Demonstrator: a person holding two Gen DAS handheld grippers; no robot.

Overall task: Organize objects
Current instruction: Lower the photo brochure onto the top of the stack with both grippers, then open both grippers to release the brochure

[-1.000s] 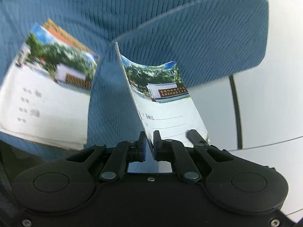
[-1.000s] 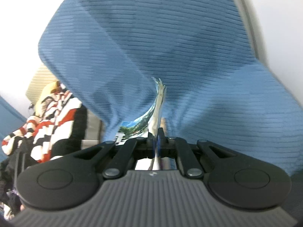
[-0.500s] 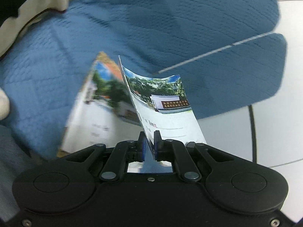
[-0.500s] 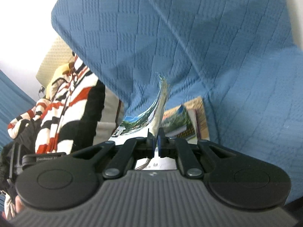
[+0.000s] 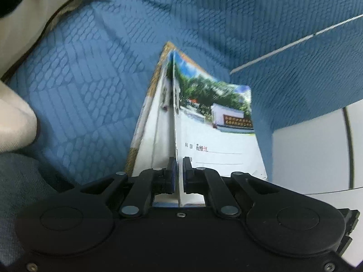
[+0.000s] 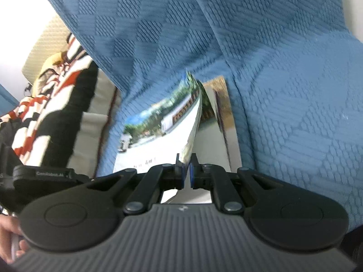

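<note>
I see a blue textured sofa cover (image 5: pixel 95 72) carrying everything. A stack of booklets (image 6: pixel 223 122) with a straw-coloured bottom cover lies flat on it, near the middle. At the far left a cream cushion (image 5: pixel 45 11) rests on the fabric, and a red, white and black striped garment (image 6: pixel 52 104) lies against that cushion.

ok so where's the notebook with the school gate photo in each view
Left wrist: held notebook rises from the jaws at centre, cover facing right.
Right wrist: same notebook at centre, cover curling left from the jaws.
Shared landmark: blue quilted sofa cover behind it.
</note>
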